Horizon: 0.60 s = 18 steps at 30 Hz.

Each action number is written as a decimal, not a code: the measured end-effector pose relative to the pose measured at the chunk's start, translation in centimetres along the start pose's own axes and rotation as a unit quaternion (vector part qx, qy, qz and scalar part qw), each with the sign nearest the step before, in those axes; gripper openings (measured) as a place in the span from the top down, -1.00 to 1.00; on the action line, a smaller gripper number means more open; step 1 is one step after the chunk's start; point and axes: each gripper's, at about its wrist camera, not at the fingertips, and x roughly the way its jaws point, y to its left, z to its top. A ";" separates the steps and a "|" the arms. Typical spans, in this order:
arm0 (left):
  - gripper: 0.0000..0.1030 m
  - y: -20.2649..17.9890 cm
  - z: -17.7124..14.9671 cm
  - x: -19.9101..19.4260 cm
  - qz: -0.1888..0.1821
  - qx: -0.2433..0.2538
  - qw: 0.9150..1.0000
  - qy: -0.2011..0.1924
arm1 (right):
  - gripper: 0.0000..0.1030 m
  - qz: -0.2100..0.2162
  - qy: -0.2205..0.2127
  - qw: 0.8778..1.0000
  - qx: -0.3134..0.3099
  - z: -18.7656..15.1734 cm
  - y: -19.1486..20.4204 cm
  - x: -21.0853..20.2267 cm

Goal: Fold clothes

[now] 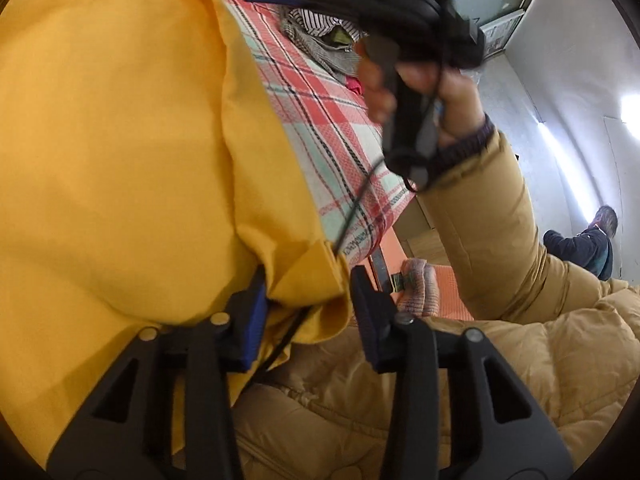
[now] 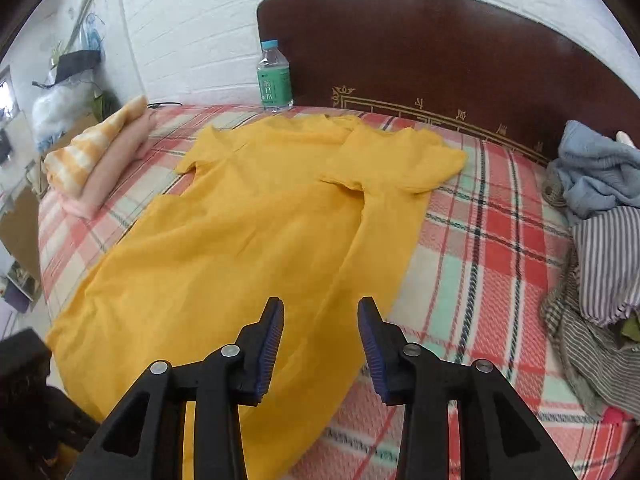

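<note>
Our left tongs [image 1: 308, 300] gape around the yellow shirt's [image 2: 248, 216] hem; our right tongs [image 2: 320, 336] hang open above the bed [image 2: 480, 240].

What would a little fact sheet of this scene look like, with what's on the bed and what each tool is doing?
garment being folded: yellow shirt, spread on the bed, one sleeve folded inward
surface: plaid bedspread
left tool: open, shirt's edge between its fingers
right tool: open, above the shirt's lower part, holding nothing
folded stack: striped and pink cloth, left of the shirt
unfolded pile: striped and blue clothes, right side
also there: water bottle by the headboard
</note>
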 end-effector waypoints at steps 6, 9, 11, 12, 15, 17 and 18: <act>0.52 0.3 -0.4 -0.7 -0.013 -0.002 1.000 -0.008 | 0.87 0.001 0.038 0.999 -0.002 0.8 -0.3 3.4; 0.54 0.3 -0.7 -1.4 -0.024 0.002 1.000 -0.014 | 0.93 0.027 0.009 1.000 0.014 1.3 -0.4 1.9; 0.54 0.2 -0.9 -1.9 -0.030 0.005 0.999 -0.018 | 0.93 0.058 -0.014 0.998 0.034 2.1 -0.6 0.8; 0.54 0.2 -1.0 -2.1 -0.034 0.007 0.999 -0.020 | 0.93 0.068 -0.021 0.997 0.040 2.6 -0.7 0.5; 0.54 0.3 -1.4 -2.6 -0.035 0.012 0.999 -0.021 | 0.93 0.071 -0.012 0.997 0.036 3.3 -0.2 1.7; 0.53 0.3 -1.6 -2.8 -0.030 0.016 0.999 -0.021 | 0.89 0.074 -0.001 0.996 0.044 3.2 -0.3 2.6; 0.53 0.3 -1.8 -2.9 -0.027 0.018 0.999 -0.022 | 0.84 0.072 -0.001 0.996 0.047 2.8 -0.5 2.6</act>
